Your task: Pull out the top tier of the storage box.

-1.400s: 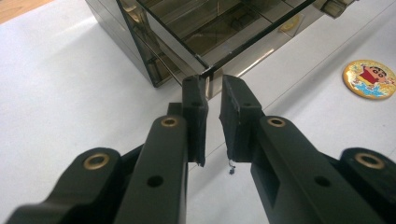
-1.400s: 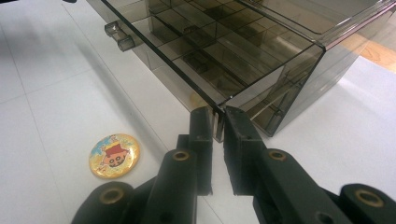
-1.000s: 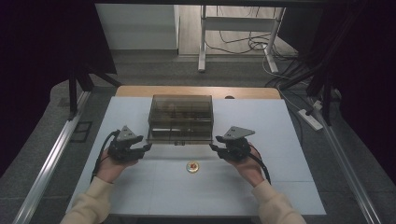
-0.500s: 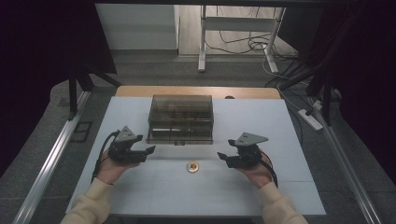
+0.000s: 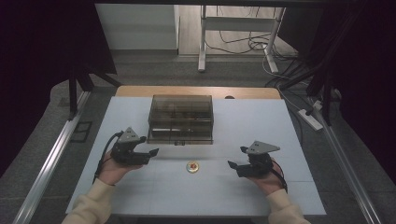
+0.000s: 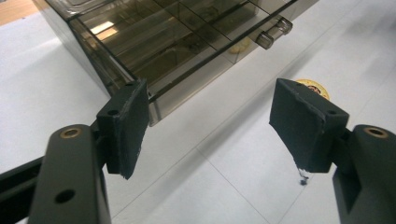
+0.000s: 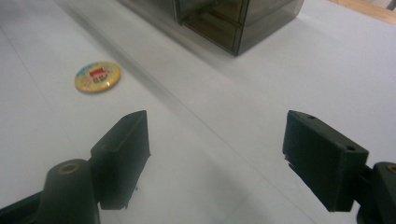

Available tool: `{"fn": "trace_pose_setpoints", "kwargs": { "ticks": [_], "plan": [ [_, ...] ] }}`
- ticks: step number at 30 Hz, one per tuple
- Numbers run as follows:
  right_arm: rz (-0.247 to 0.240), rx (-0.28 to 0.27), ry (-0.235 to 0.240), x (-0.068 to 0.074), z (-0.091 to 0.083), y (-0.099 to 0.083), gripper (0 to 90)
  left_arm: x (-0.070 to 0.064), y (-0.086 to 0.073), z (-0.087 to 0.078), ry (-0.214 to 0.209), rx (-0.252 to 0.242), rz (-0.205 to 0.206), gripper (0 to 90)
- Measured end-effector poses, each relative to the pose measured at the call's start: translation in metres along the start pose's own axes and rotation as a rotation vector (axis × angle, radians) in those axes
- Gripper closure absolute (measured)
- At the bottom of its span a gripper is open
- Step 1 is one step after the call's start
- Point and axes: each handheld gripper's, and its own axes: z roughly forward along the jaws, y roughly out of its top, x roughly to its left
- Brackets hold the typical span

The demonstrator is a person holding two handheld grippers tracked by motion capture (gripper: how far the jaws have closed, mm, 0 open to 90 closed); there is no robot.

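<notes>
A smoky transparent drawer box (image 5: 180,119) stands at the middle of the white table (image 5: 196,196), its drawers closed and small handles (image 6: 273,32) on the front. A small round yellow badge (image 5: 192,166) with a red picture lies flat in front of the box. My left gripper (image 5: 150,156) hovers open just left of the box's front corner (image 6: 154,100), nothing between its jaws. My right gripper (image 5: 237,157) is open over bare table, right of the badge (image 7: 98,76) and apart from it.
The table's wooden far edge (image 5: 196,91) lies behind the box. Metal rails (image 5: 51,158) run along both sides of the table. Beyond it a stand (image 5: 236,28) and cables sit on the floor, with a power strip (image 5: 310,119) at the right.
My right gripper has drawn back from the box's right front corner, moving right and toward the near edge. The left gripper has barely moved.
</notes>
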Motion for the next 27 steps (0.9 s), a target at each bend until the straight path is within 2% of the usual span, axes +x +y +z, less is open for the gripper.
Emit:
{"fn": "trace_pose_setpoints", "kwargs": {
  "ticks": [12,17,27],
  "plan": [
    [0.032,0.002,-0.018,-0.006,-0.016,-0.020,22.7,-0.004,0.002,0.001,-0.020,0.010,0.004,28.2],
    [0.057,-0.016,-0.025,-0.010,-0.027,-0.030,22.3,-0.008,0.005,0.001,-0.038,0.015,0.016,26.8],
    [0.066,-0.023,-0.038,-0.017,-0.041,-0.043,22.2,-0.019,0.011,0.009,-0.074,0.045,0.039,24.8]
  ]
}}
